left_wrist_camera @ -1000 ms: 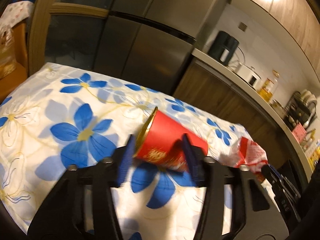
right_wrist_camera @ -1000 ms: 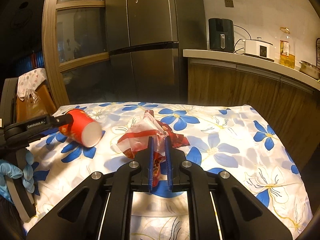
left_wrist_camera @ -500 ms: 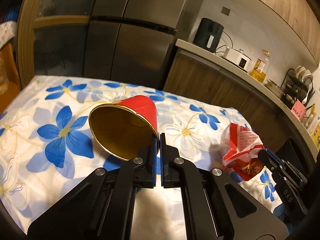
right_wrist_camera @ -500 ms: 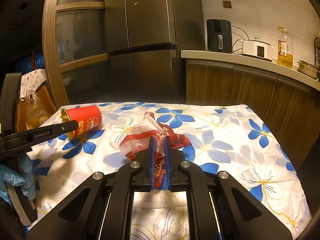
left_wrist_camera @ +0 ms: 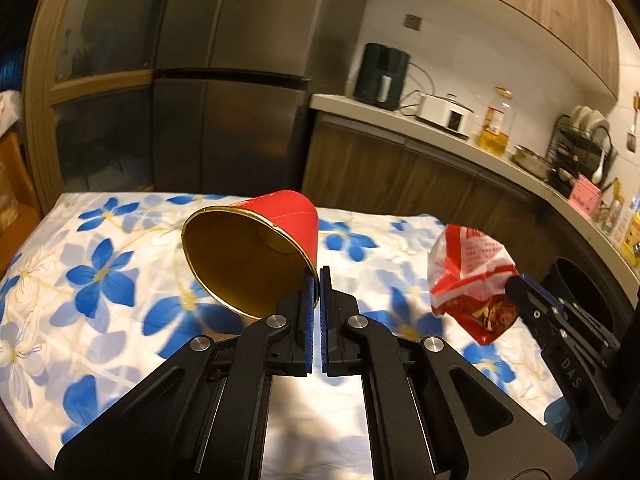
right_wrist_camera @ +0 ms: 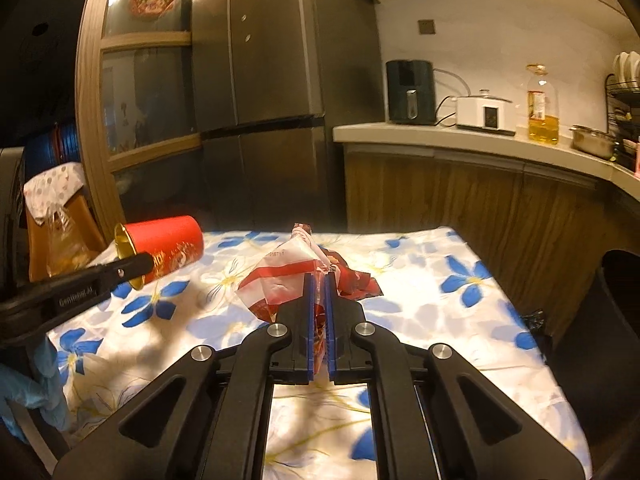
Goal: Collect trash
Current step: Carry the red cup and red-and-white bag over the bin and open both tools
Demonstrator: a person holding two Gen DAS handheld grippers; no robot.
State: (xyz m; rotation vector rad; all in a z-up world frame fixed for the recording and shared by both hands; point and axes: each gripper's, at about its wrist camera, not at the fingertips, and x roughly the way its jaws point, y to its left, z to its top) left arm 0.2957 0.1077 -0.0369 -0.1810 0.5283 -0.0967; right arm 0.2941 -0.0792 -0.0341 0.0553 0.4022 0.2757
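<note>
Already both pieces of trash were off the flowered tablecloth [left_wrist_camera: 100,276] and in the air. The left gripper [left_wrist_camera: 316,280] was clamped together on the gold rim of one red paper cup [left_wrist_camera: 256,248], which hung tilted with its mouth toward the camera. The right gripper [right_wrist_camera: 319,288] was pinched on one crumpled red-and-white plastic wrapper [right_wrist_camera: 280,276], its jaws closing the last little way with the film between them. So the picking up looked done; the dropping was left, probably into the single dark bin [right_wrist_camera: 616,320] standing just beside the table's right edge. I counted two items of trash, two grippers and one bin, and no other litter showed on the cloth.
</note>
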